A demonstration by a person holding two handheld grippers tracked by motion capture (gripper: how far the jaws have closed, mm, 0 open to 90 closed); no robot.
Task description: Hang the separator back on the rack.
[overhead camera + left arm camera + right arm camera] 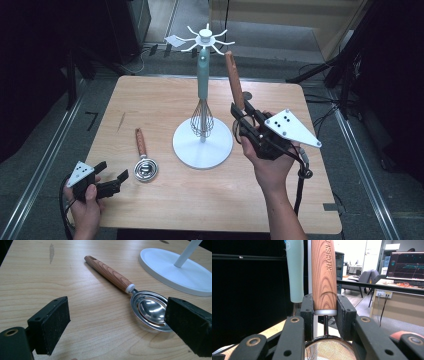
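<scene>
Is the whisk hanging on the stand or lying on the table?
Hanging: the whisk dangles upright from the stand's top hooks, its wires clear of the base.

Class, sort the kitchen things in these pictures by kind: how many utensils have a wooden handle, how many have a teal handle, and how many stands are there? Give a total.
Wooden-handled utensils: 2 (the egg separator lying on the table, the strainer held upright in the right gripper)
Teal-handled utensils: 1 (the whisk hanging on the stand)
Stands: 1 (the white stand)
Total: 4
</scene>
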